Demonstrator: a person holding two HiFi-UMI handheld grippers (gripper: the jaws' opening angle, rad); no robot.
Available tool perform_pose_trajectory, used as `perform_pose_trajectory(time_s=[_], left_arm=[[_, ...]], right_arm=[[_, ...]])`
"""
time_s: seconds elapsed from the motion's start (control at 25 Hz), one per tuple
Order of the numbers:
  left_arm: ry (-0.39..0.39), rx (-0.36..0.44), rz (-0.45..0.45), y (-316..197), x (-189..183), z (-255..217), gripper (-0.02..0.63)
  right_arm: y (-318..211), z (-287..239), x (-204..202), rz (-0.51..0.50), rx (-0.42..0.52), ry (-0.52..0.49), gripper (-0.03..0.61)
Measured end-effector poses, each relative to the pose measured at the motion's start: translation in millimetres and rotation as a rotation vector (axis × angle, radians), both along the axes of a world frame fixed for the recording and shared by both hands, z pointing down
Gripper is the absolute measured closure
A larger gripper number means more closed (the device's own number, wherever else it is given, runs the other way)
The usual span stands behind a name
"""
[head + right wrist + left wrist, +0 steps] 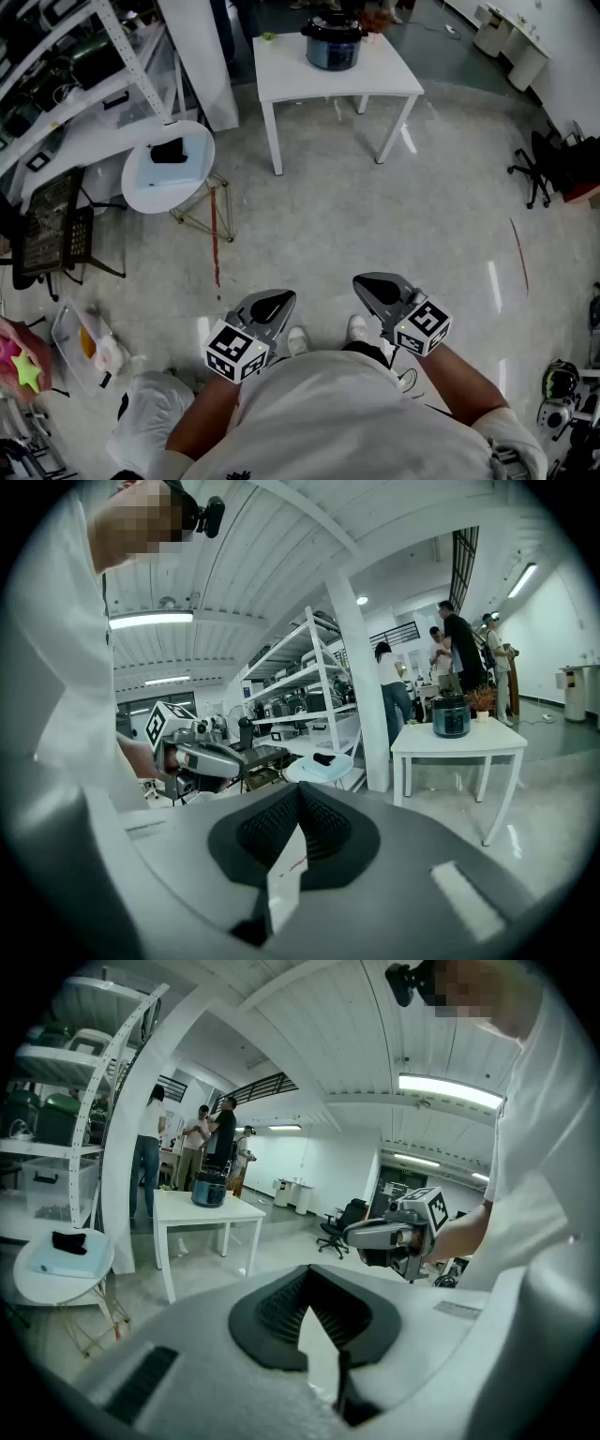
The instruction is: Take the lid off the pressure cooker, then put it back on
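My left gripper (272,303) and right gripper (375,287) are closed and empty, the pressure cooker (332,42) stands at the table's (375,80) far edge, and the people (457,653) behind it show plainly in the gripper views.

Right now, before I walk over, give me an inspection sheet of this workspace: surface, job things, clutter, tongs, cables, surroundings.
Surface: white table, well across the floor from the person.
Job's things: pressure cooker upright on the table, lid on.
Clutter: small green item at the table's far left corner.
Grippers: left tongs and right tongs both shut and empty, held over the floor near the person's body.
Cables: nothing seen.
Surroundings: round side table carrying a black object; shelving at left; office chair at right; people standing beyond the table.
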State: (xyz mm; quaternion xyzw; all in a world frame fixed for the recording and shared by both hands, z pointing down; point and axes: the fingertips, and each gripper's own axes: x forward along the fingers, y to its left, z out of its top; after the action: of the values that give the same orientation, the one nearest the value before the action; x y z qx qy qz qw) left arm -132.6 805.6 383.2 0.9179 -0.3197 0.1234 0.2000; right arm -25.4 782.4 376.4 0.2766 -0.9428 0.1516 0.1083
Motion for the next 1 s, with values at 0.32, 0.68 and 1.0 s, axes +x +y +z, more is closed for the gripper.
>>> perform_pose_trajectory(time_s=[0.32, 0.68, 1.0], left_arm=[[0.006, 0.016, 0.022, -2.2, -36.0, 3.5, 0.612], [0.032, 0.043, 0.029, -32.0, -34.3, 0.3, 0.611], [0.060, 0.090, -0.016, -124.1, -38.8, -13.1, 0.428]], right_arm=[[3.1, 1.6, -34.4, 0.017, 0.005, 0.021, 0.571], [-13.8, 6.5, -32.9, -0.002, -0.031, 0.041, 0.571], [-91.2, 10.8, -34.2, -0.034, -0.035, -0.031, 0.568]])
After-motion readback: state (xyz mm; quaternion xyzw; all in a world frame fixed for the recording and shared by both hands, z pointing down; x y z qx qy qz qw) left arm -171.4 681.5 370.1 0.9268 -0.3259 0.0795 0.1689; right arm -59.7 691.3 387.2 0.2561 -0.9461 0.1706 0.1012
